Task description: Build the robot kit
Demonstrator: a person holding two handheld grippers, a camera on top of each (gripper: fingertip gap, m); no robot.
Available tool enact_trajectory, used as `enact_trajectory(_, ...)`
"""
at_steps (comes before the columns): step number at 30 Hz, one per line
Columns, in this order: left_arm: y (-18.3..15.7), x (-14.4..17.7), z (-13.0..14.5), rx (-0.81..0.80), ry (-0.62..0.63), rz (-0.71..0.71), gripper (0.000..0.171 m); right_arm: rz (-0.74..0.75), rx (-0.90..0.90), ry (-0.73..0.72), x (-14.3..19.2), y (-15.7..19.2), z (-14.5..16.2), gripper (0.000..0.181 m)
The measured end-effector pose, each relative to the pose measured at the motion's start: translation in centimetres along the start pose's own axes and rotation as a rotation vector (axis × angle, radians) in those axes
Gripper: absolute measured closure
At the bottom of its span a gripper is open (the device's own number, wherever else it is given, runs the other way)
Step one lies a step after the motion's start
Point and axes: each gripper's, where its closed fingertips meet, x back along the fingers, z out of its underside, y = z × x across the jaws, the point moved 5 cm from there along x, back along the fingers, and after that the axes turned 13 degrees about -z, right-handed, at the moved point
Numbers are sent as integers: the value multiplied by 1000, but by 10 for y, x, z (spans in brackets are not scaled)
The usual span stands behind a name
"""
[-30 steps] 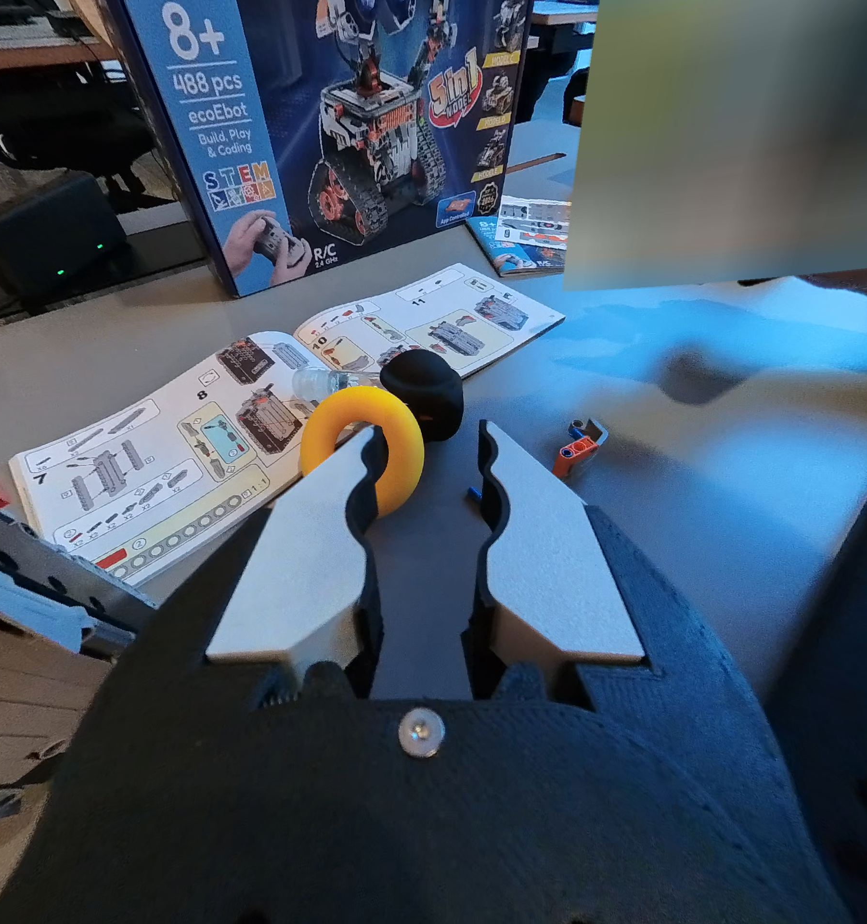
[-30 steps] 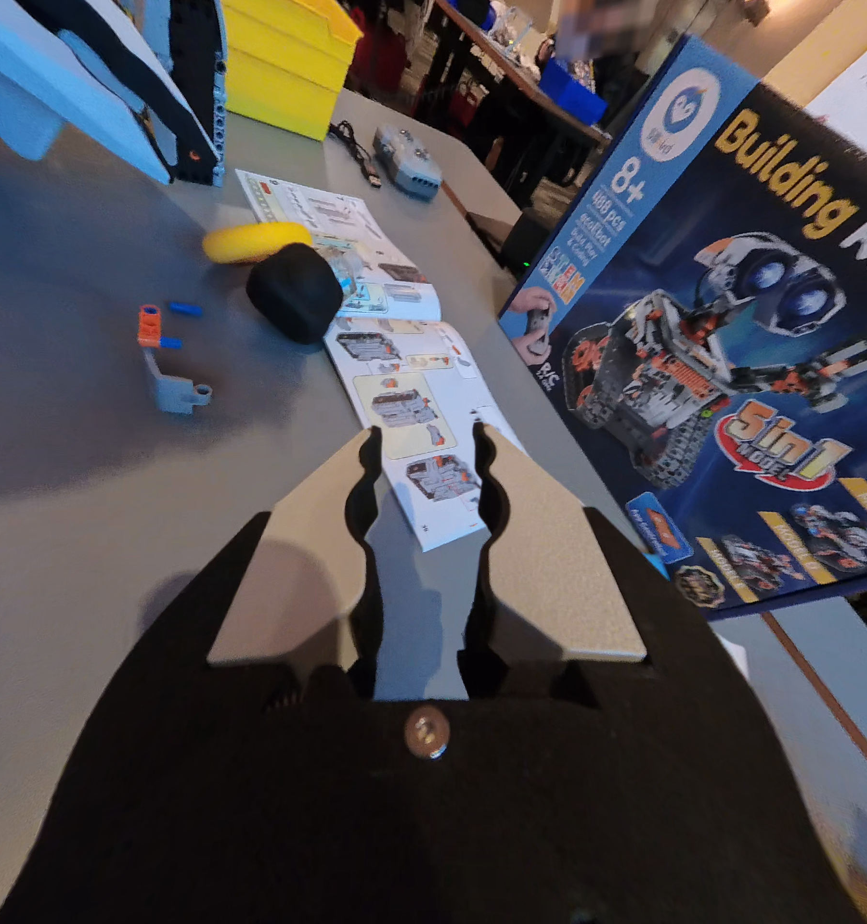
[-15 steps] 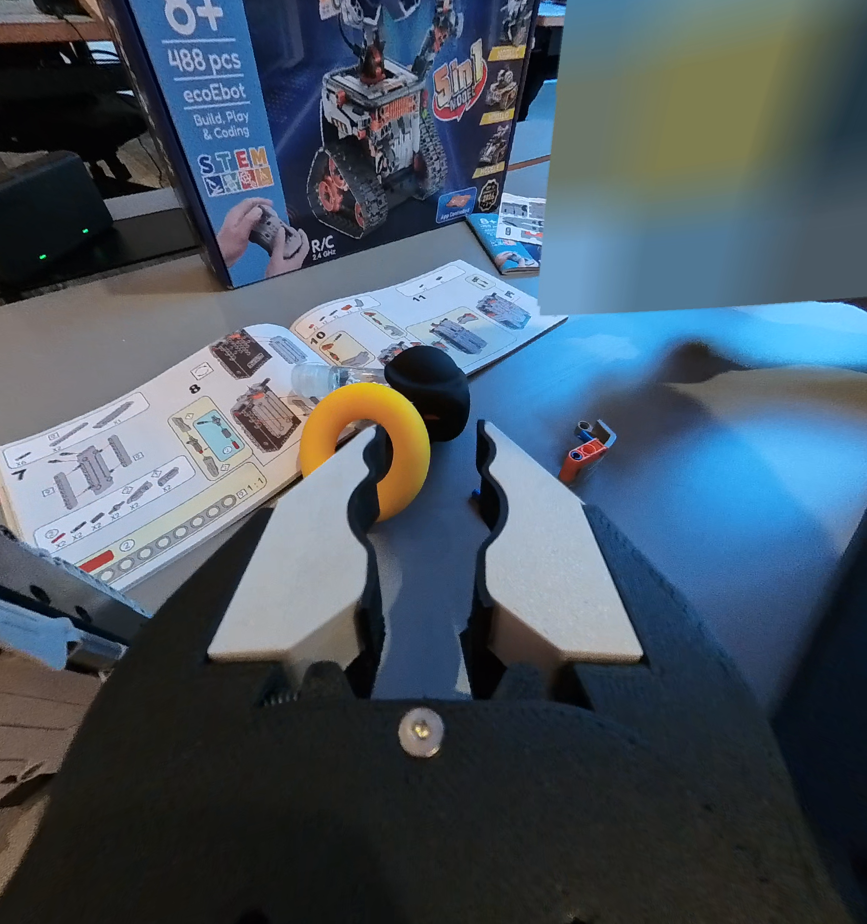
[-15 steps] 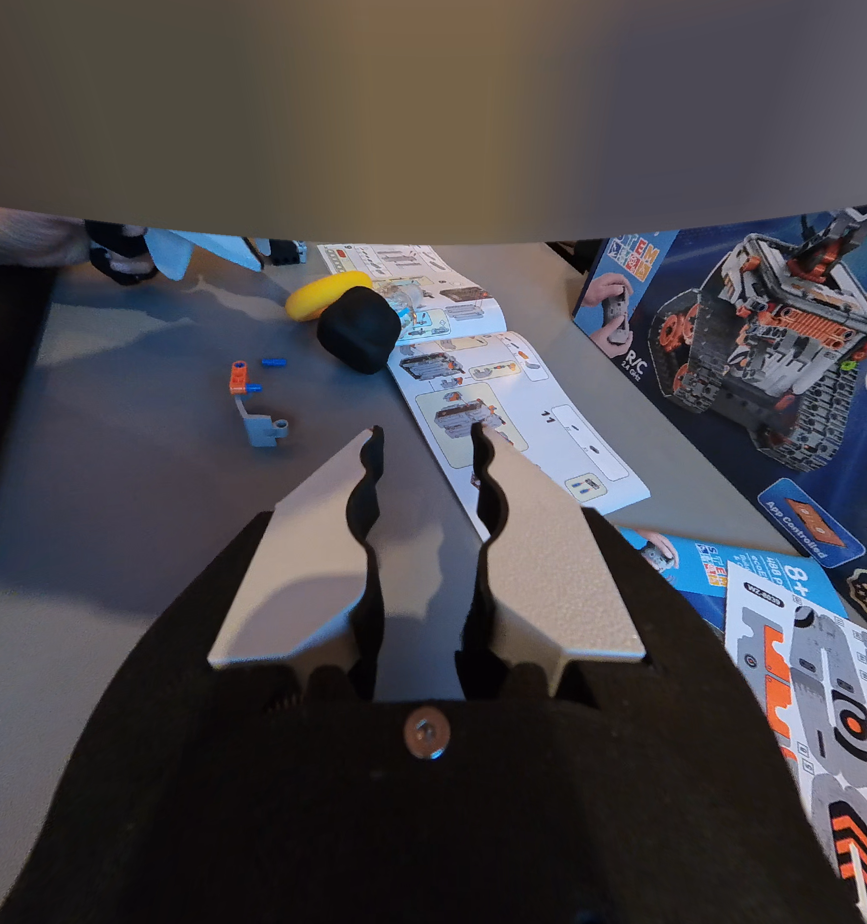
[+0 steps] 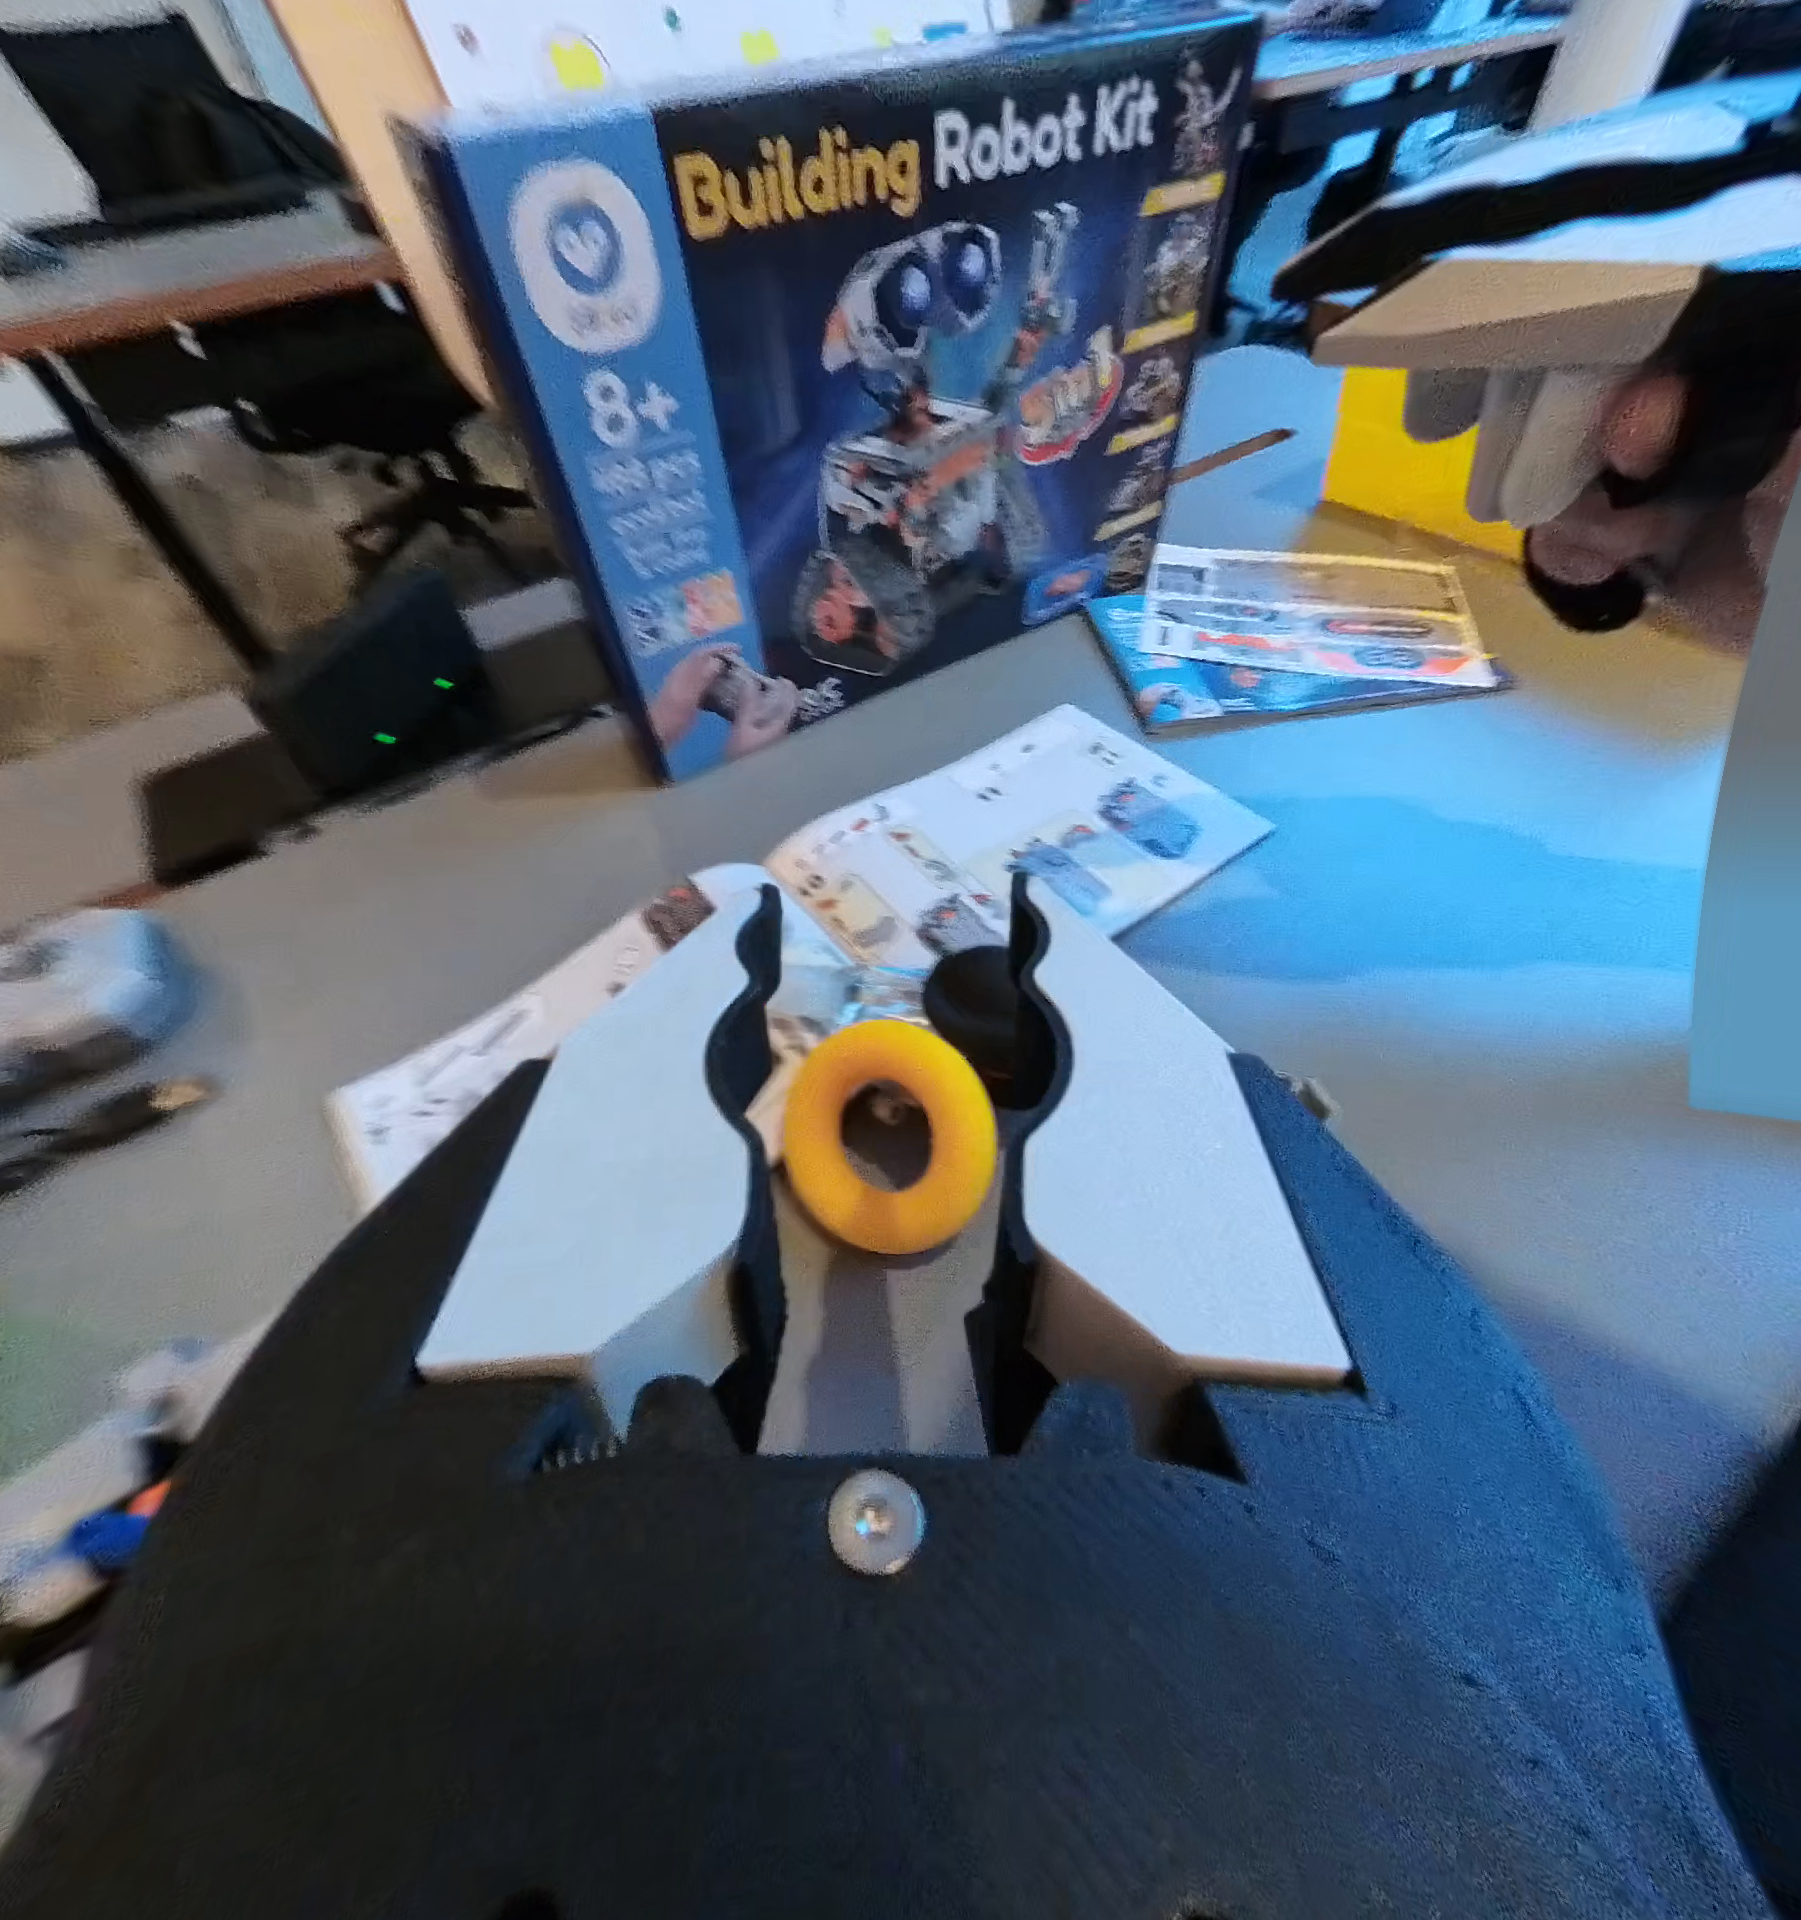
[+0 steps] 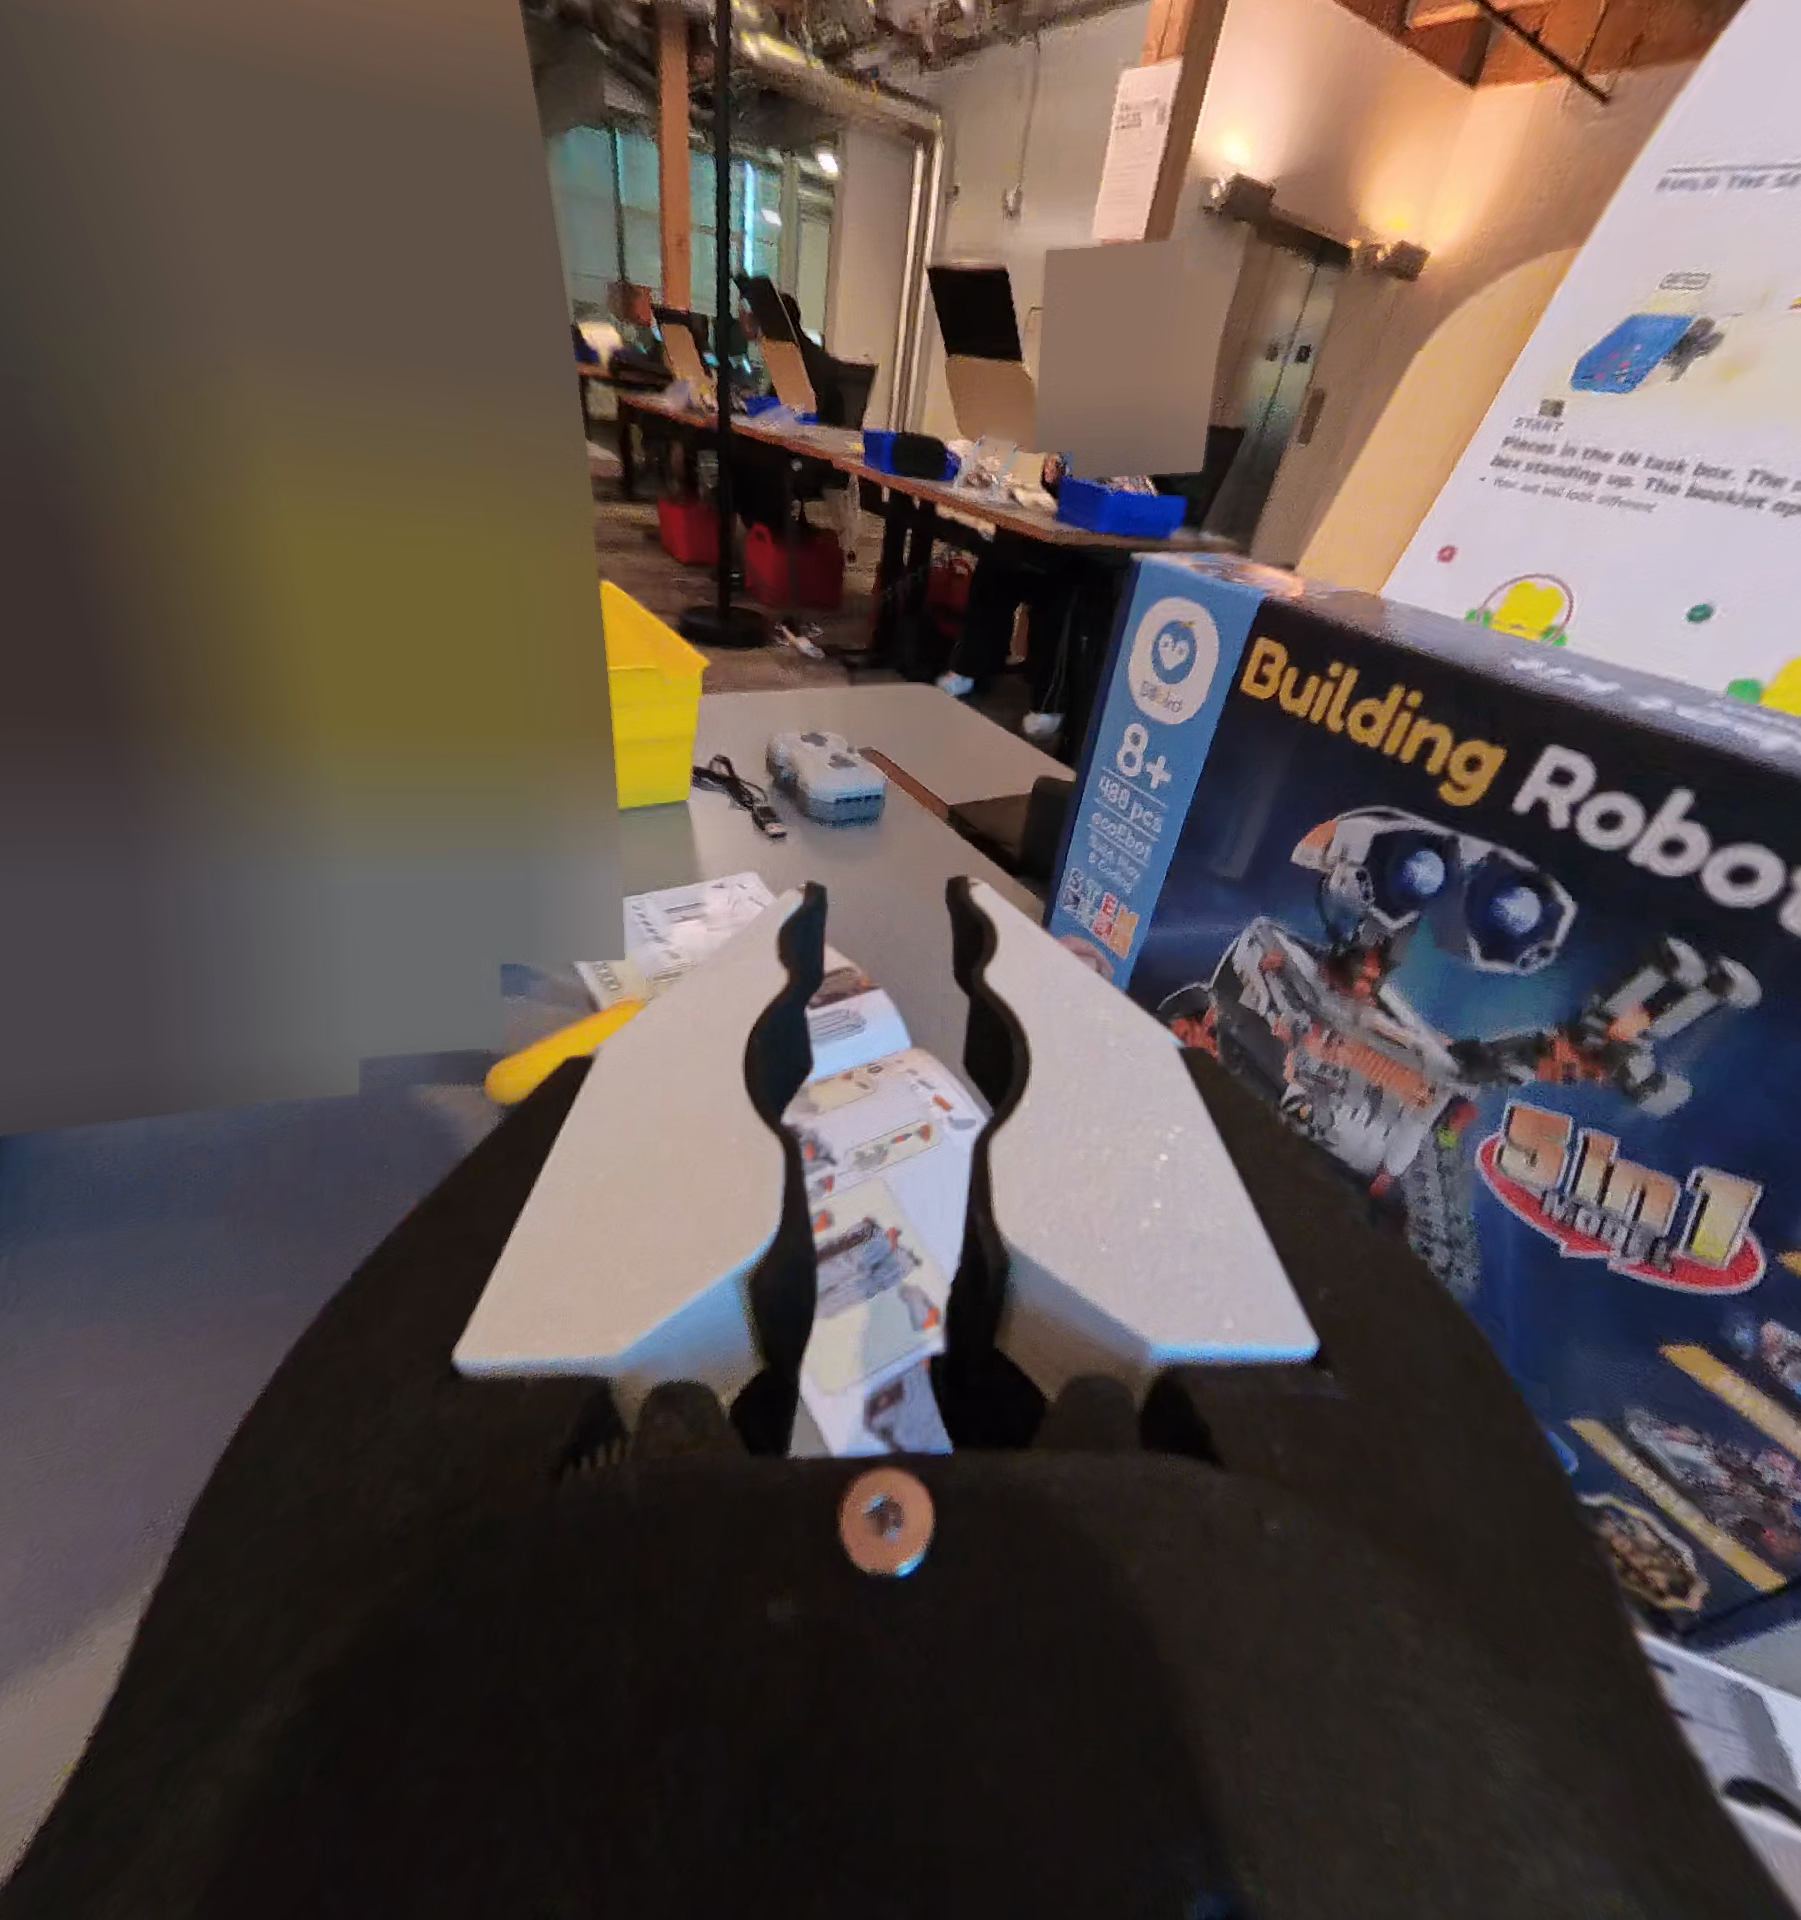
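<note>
My left gripper (image 5: 891,914) is open and empty, low over the grey table (image 5: 1447,1091). A yellow ring (image 5: 891,1138) shows in the gap between its fingers, tilted up, with a sliver of room on each side and no pinch. A black round lump (image 5: 979,1013) sits just behind the ring, by the right finger. Both rest at the edge of an open instruction booklet (image 5: 1031,831). My right gripper (image 6: 885,904) is open a narrow way and empty, raised over the same booklet (image 6: 875,1143). It also shows at the upper right of the left wrist view (image 5: 1498,291), held in a hand.
A large blue robot-kit box (image 5: 875,364) stands behind the booklet. A sticker sheet on a blue leaflet (image 5: 1291,623) lies to its right. A yellow bin (image 6: 652,727), a grey remote (image 6: 823,774) and a cable (image 6: 740,790) are farther back. A black device (image 5: 376,686) sits off the table. Across from one pair of fingers to the other is roughly 15 cm. The black round lump (image 5: 979,1013) is about 9 cm from my left fingertips and 20 cm from my right.
The left gripper has shifted so the yellow ring now sits centred between its fingers. The right gripper has risen and tilted up, and its jaws stand closer together.
</note>
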Motion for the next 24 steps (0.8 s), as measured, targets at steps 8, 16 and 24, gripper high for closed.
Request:
enact_trajectory(8, 5, 44, 6, 81, 43, 2, 127, -164, -107, 95, -36, 35, -9, 149)
enact_trajectory(16, -2, 82, 53, 200, 23, -5, 131, -438, 299, 640, -124, 86, 76, 107)
enact_trajectory(24, -3, 107, 65, 202, 43, 18, 131, -504, 280, 866, -164, 96, 101, 104)
